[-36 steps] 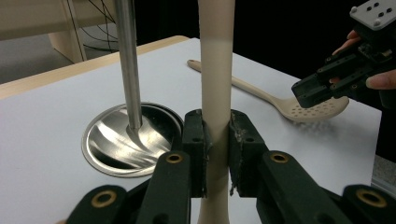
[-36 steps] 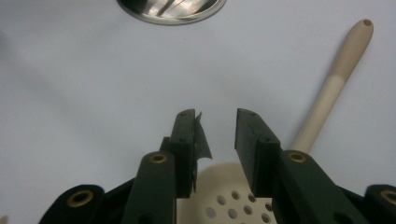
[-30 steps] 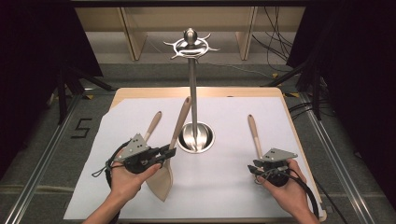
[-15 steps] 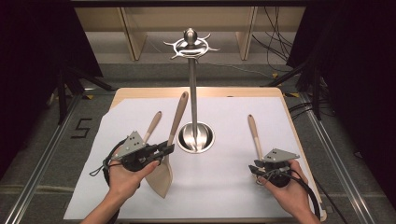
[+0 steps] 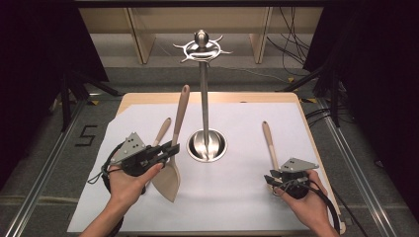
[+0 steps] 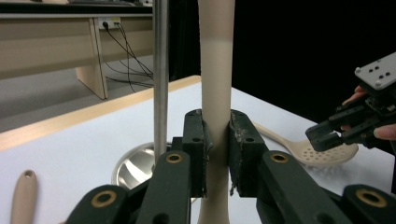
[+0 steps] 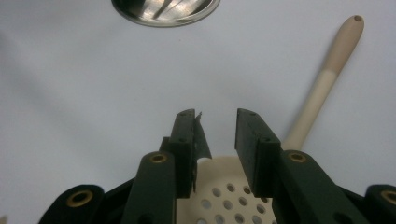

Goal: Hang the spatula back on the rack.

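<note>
Lifting is what's changed since a second ago: the left gripper (image 5: 165, 152) has tipped the spatula (image 5: 174, 148) more upright, so its handle tip is now sitting higher against the stand's pole than it was, while the blade end is hanging low just over the white sheet (image 5: 237, 123). Its jaws are clamping the spatula's handle on both sides, and in the left gripper view the beige shaft (image 6: 215, 93) is running straight up between the two black pads (image 6: 240, 154), with the steel pole (image 6: 160, 84) just beside it on the left.

Over on the other side, the right gripper (image 5: 278, 180) is sitting pretty much where it was, near the front right part of the sheet. Its jaws are standing apart with nothing between them, hovering right over the bowl of the slotted spoon (image 7: 224, 196), whose handle (image 5: 269, 143) is lying flat and pointing away toward the back of the table.

Another wooden-handled utensil (image 5: 162, 133) is lying on the sheet just behind the left gripper. Between the two hands, the utensil stand (image 5: 203, 98) is standing upright on its round steel base (image 5: 207, 146).
</note>
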{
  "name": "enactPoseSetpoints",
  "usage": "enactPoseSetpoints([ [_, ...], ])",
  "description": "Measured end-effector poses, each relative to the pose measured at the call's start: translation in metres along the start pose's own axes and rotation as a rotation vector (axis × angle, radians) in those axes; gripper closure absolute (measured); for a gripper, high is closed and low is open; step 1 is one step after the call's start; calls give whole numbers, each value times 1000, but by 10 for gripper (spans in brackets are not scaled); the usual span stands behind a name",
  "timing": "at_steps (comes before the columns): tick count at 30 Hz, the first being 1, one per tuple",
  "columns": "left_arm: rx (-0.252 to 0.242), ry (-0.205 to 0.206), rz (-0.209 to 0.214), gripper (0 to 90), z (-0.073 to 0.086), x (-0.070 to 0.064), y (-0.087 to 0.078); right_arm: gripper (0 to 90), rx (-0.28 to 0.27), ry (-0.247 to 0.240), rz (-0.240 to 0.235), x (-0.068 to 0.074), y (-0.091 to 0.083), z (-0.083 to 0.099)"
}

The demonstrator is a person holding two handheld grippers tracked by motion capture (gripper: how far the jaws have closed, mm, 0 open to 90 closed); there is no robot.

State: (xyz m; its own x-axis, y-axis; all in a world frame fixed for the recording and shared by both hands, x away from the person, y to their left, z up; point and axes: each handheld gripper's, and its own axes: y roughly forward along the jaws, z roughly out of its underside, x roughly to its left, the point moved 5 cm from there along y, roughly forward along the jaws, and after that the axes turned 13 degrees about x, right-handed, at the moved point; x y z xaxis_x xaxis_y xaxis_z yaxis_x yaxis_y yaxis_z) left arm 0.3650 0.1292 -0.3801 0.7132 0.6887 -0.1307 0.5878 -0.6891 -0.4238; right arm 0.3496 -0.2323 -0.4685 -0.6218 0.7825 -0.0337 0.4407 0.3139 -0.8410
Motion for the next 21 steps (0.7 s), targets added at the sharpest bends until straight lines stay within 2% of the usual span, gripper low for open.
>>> enactPoseSetpoints([
  [2,-10,12,-4,778,-4,1,-3,692,-14,-9,4,-1,1,0],
  [3,-19,18,-4,779,-6,2,-4,692,-16,6,6,0,1,0],
  [8,-37,22,-16,778,-13,5,-11,692,-9,2,16,0,0,-1],
  [10,-41,5,-16,778,-15,6,-12,692,9,8,6,0,0,1],
  [13,-42,3,-11,778,-18,7,-13,692,-12,4,15,-2,1,0],
  [15,-48,17,-1,778,-20,8,-13,692,-12,3,17,-2,0,0],
  [16,-44,45,-6,778,-21,8,-14,692,-14,-4,23,-2,1,-1],
  [17,-42,47,-8,778,-21,8,-14,692,-15,-4,17,-2,1,-1],
  [21,-45,41,-7,778,-24,10,-15,692,-1,33,7,1,-1,0],
])
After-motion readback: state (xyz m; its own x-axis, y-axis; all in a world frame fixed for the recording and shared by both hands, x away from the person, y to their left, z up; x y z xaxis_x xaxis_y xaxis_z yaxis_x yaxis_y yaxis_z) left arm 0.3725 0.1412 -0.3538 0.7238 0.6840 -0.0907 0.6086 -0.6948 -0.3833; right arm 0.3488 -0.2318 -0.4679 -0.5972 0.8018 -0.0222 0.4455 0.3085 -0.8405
